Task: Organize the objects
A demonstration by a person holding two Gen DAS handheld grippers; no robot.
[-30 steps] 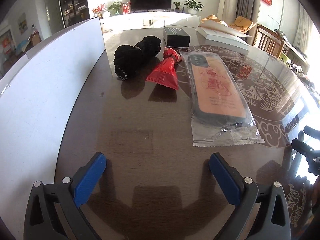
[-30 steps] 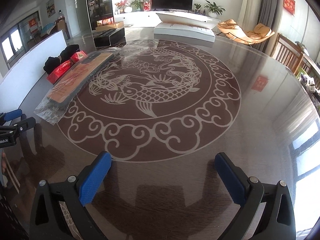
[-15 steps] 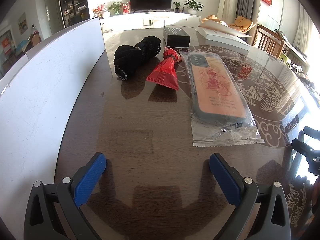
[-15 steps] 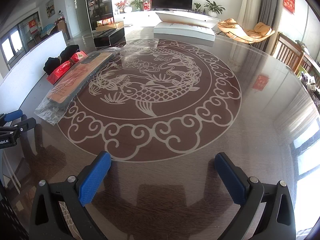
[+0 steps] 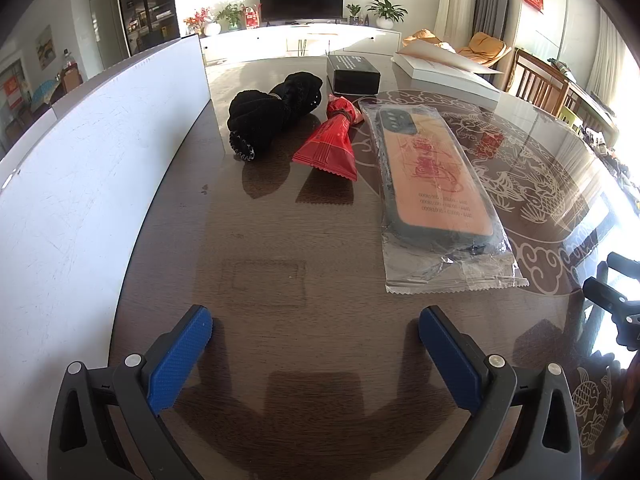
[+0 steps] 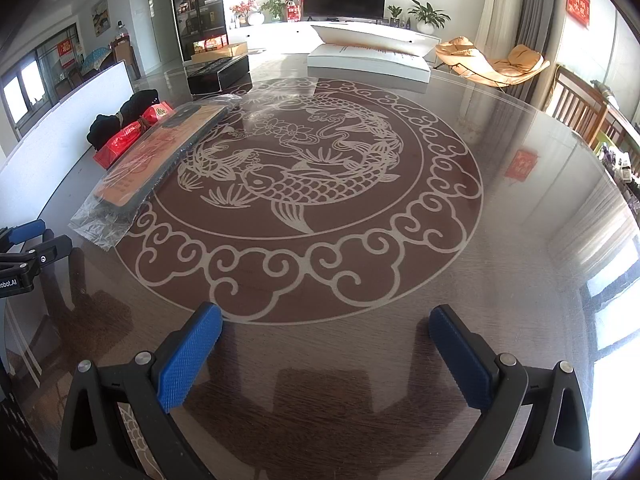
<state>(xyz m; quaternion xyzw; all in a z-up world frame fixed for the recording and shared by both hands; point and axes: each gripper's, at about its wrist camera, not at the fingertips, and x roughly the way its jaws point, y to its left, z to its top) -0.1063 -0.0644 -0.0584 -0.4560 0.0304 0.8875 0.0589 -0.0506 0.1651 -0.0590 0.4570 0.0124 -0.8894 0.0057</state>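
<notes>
Nothing looks sorted yet: both the left gripper [image 5: 316, 322] and right gripper [image 6: 326, 320] hover wide apart and empty over the glossy worktop [image 5: 280, 240]. Ahead of the left gripper lie a knitted black bundle [image 5: 272, 116], a crinkly red packet [image 5: 332, 148] and a plastic-sleeved phone case [image 5: 432, 184], all near the white board [image 5: 100, 152].
</notes>
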